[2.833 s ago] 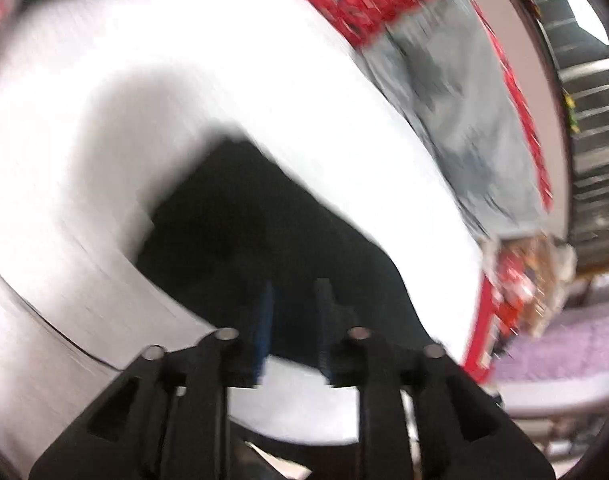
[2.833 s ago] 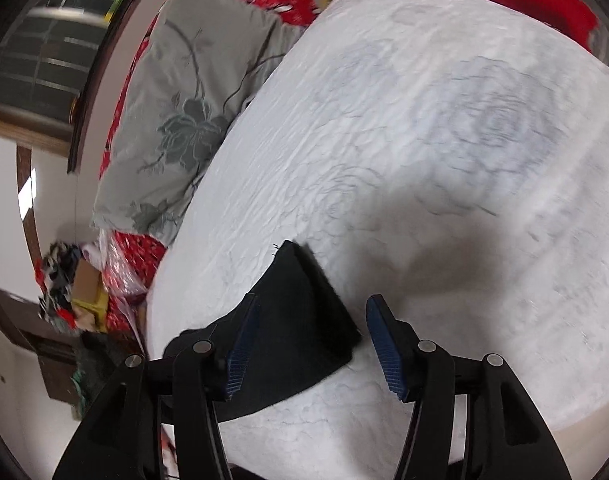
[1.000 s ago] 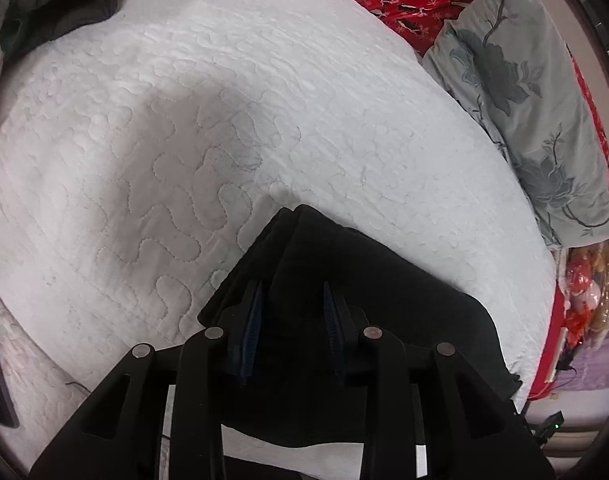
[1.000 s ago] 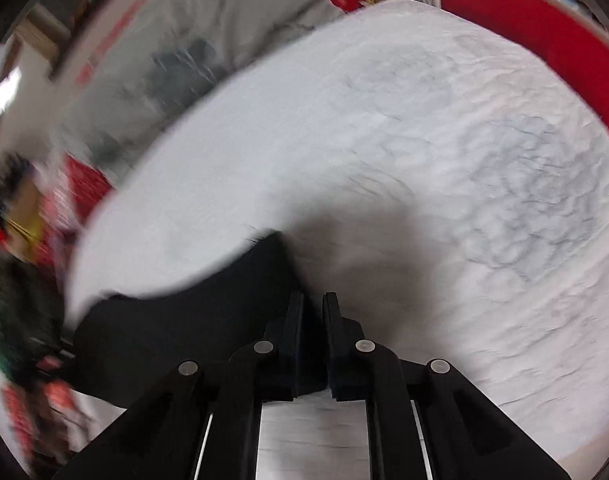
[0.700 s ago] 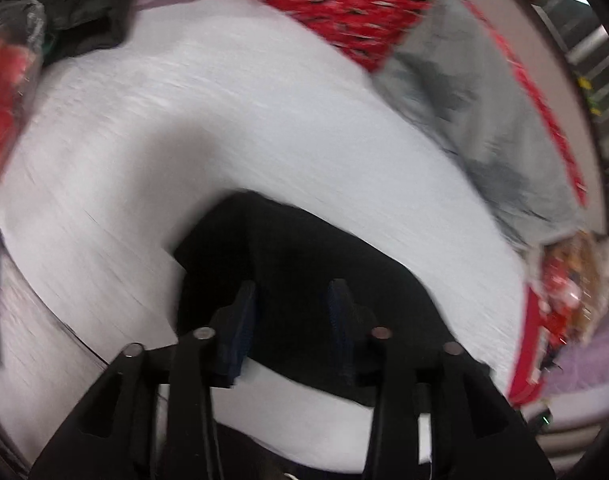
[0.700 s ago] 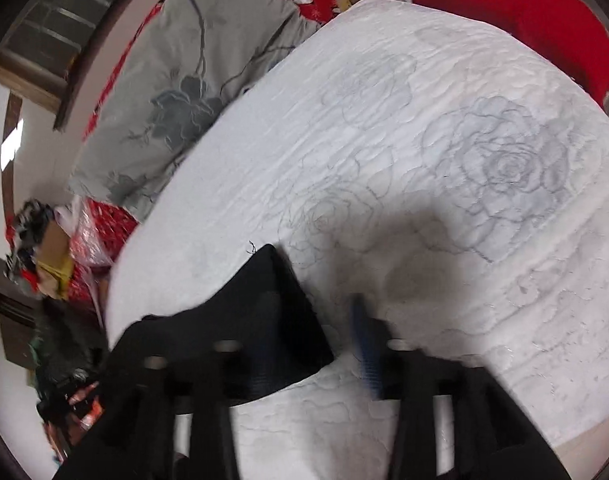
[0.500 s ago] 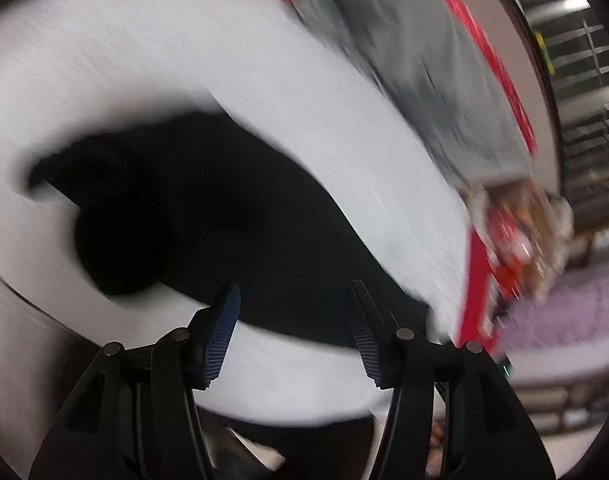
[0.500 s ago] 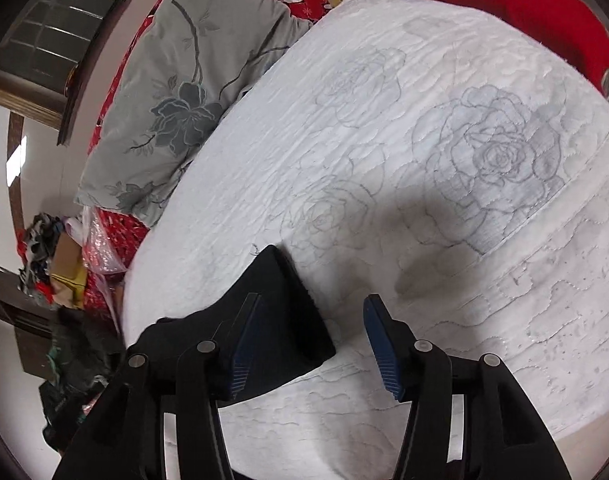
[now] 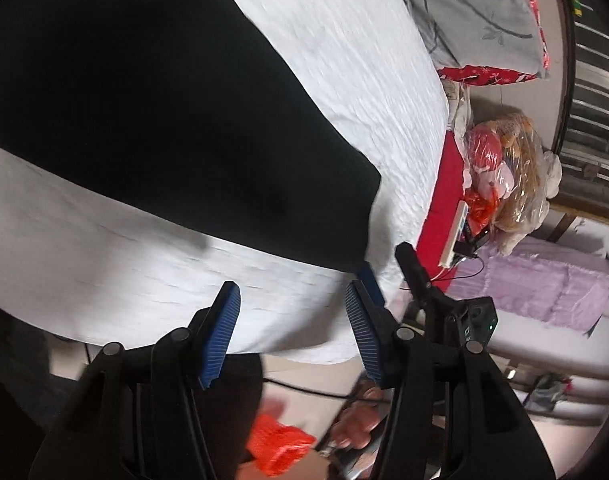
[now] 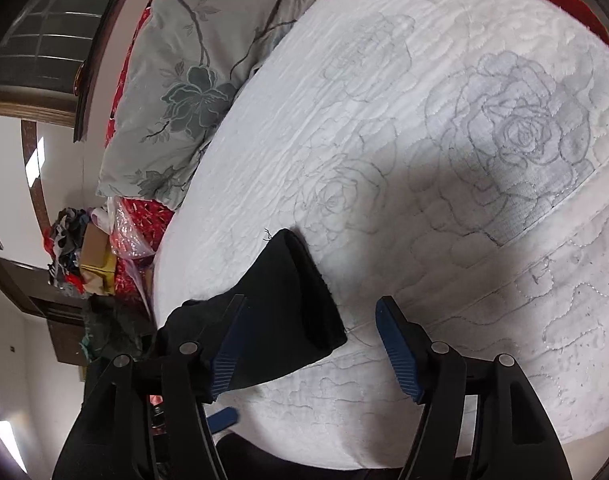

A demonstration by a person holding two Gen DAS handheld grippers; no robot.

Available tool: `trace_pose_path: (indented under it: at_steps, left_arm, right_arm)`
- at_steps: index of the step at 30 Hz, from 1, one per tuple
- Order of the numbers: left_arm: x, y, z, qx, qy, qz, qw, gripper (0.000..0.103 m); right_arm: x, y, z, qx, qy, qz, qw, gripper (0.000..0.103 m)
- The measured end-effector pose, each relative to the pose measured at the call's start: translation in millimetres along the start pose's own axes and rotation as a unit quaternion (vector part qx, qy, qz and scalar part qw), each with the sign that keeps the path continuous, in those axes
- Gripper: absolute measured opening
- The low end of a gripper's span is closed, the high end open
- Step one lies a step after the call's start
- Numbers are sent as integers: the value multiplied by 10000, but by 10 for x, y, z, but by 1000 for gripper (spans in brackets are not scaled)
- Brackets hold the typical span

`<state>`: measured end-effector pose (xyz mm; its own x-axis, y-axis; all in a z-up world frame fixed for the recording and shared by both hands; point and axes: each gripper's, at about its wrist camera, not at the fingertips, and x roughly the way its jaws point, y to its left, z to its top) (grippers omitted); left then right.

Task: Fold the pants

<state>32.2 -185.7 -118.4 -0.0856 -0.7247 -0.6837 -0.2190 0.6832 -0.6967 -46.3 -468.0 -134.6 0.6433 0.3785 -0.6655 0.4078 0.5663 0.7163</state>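
Note:
The black pants (image 9: 152,120) lie flat on the white quilted bed (image 9: 344,60), filling the upper left of the left wrist view. My left gripper (image 9: 292,312) is open and empty, just off the pants' near edge at the bed's edge. In the right wrist view the pants' end (image 10: 292,300) lies on the bed (image 10: 424,160), partly behind my left finger. My right gripper (image 10: 308,340) is open and empty over that end. The right gripper also shows in the left wrist view (image 9: 384,272), by the pants' corner.
A grey floral pillow (image 10: 192,92) lies at the bed's far side, also in the left wrist view (image 9: 484,16). A red sheet edge (image 9: 444,192), plastic-wrapped items (image 9: 504,168), a power strip (image 9: 454,236) and a purple cover (image 9: 544,284) are beside the bed.
Both grippers have opened and let go of the pants. My left gripper has swung back toward the bed's edge; the pants now lie flat above it.

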Motion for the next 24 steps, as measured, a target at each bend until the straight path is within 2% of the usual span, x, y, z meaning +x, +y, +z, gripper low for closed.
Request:
trace_pose_path:
  at_steps: [4,8,10,13,15,16,20,24]
  left_arm:
    - [235,-82,37,-329,72,-219,9992,53]
    - [437,-119,64,-478,149,-194,9986,53]
    - [396,-99,118,-452,196,-220,9985,53]
    - [-51,-48,315,-100,-306,-229,9992,53]
    - [-545,30,465,200,-919,-20,9956,53]
    - [-799,101,514,284,-1243,141,9917,53]
    - [-1605,549,507,241,-2064,633,9761,53]
    - [-2065,1022,491,23,-2452,1229,9616,53]
  right_arm:
    - [23,-37,92,-8,235,17,9997,68]
    - [72,-67,198,50,430,105,9990,68]
    - [109,-71,243,80,515,128,9986,68]
    - [136,-67,281,57,605,186,9980,69]
    - [142,-72,283,52,635,210,9977,71]
    - [146,-75,283,51,647,219,9977,71]
    - [170,16,259,-112,614,296,9976,71]
    - [249,170,233,-282,650,218,9972,74]
